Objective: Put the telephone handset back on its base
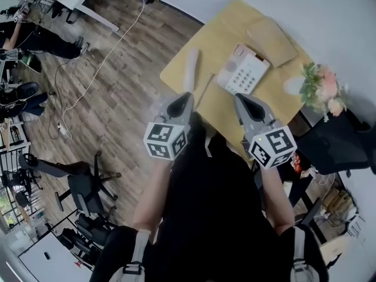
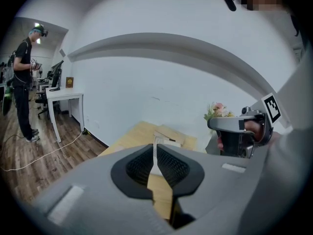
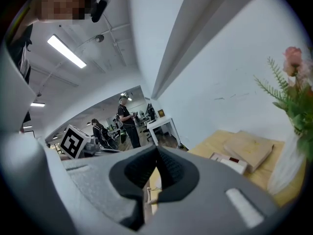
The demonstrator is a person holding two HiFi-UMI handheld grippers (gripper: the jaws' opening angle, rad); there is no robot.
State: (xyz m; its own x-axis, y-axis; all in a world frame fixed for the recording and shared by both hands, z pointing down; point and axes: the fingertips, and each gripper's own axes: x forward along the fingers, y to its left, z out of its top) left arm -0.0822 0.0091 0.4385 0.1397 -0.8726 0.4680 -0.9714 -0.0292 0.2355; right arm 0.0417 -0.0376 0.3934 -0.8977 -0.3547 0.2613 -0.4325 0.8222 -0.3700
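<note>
On the light wooden table (image 1: 187, 78) the white telephone base (image 1: 242, 71) with its keypad sits in the middle. The white handset (image 1: 191, 63) lies on the table to the left of it, off the base, with a thin cord (image 1: 205, 87) trailing from it. My left gripper (image 1: 188, 97) hovers just short of the handset's near end, jaws shut and empty. My right gripper (image 1: 239, 98) hangs in front of the base, jaws together with nothing in them. In the right gripper view the base (image 3: 229, 163) lies ahead to the right and the coiled cord (image 3: 151, 195) shows below the jaws.
A flat wooden board (image 1: 272, 40) lies behind the base, and a vase of flowers (image 1: 320, 87) stands at the table's right edge. A white wall runs behind the table. Office chairs (image 1: 82, 187) and a floor cable (image 1: 97, 69) are to the left, with people standing further off.
</note>
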